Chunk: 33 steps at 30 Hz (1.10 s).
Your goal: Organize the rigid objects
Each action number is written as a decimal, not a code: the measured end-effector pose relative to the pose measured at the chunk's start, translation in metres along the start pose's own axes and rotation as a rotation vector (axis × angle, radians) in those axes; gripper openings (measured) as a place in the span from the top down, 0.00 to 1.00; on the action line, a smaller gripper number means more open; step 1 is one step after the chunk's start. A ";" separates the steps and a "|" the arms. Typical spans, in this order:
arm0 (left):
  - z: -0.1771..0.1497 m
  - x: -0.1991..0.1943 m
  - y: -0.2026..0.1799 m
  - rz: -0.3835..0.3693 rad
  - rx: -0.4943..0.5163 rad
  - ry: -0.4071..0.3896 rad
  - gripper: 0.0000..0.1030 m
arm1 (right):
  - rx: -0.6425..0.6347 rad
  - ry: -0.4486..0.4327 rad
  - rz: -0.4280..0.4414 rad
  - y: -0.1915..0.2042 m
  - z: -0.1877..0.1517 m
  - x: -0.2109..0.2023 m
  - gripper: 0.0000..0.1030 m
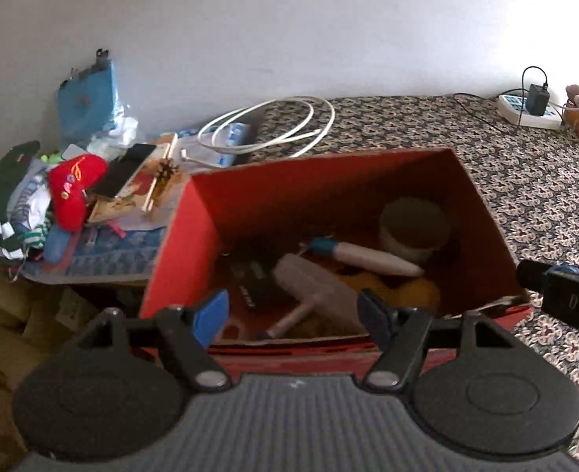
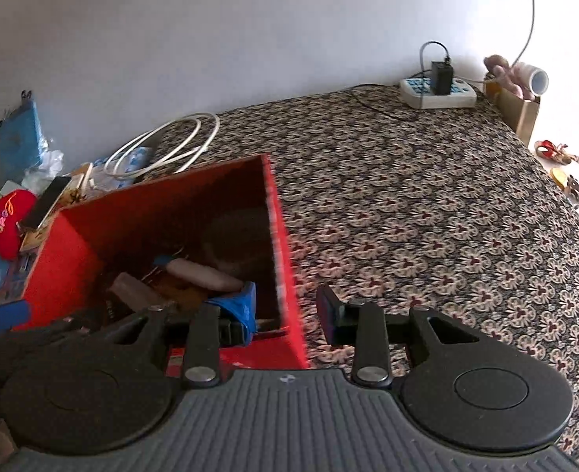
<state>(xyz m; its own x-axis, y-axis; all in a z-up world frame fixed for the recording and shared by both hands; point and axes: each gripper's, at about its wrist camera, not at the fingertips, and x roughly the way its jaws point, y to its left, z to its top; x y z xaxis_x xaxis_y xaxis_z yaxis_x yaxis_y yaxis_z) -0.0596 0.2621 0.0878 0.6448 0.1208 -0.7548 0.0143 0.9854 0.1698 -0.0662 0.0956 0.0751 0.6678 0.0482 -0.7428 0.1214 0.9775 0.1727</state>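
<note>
- Step in hand, as judged: the red box [image 1: 195, 236] appears loaded, and both tools sit at its near end, so the likely move is to take hold of the box or reach for the next loose item.
- Left hand-held gripper [image 1: 293, 314]: jaws spread wide, nothing between them, poised over the near wall of the red box.
- Right hand-held gripper [image 2: 285, 314]: jaws apart and straddling the box's right-hand wall, one finger inside, one outside over the patterned cloth [image 2: 427, 216]. No contact with the wall can be confirmed.
- Advice: if the wall is to be gripped, close squarely on the cardboard near the corner, where it is stiffest; a thin wall may flex or tear under a load, so the left tool should support the opposite side.
- Advice: keep the inner finger clear of the contents to avoid snagging them.
- Condition of the red box: open-topped cardboard, red inside and out, near edge scuffed.
- Contents: a white-handled tool [image 1: 368, 257] with a blue end, a grey block-headed tool [image 1: 313, 287], a round dark-lidded container [image 1: 413, 228] at the far right corner, and dark items beneath that cannot be identified.
- Left of the red box: a clutter pile including a red pouch [image 1: 75, 188]; behind the box, a coiled white cable [image 1: 273, 129].
</note>
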 end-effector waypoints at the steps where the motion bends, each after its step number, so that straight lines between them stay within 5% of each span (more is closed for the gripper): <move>1: -0.001 0.001 0.005 -0.003 0.000 0.000 0.30 | -0.007 -0.005 -0.003 0.006 -0.002 -0.001 0.84; 15: -0.016 0.011 0.052 -0.065 -0.029 0.034 0.29 | -0.094 -0.040 -0.050 0.045 -0.013 -0.011 0.84; 33: -0.005 0.020 0.087 -0.015 -0.052 0.001 0.29 | -0.130 -0.041 -0.007 0.066 -0.001 0.007 0.84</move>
<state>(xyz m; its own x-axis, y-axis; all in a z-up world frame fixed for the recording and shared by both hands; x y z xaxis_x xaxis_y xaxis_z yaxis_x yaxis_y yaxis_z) -0.0486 0.3509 0.0843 0.6440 0.1062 -0.7576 -0.0163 0.9920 0.1252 -0.0546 0.1606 0.0809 0.6971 0.0351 -0.7161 0.0324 0.9962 0.0803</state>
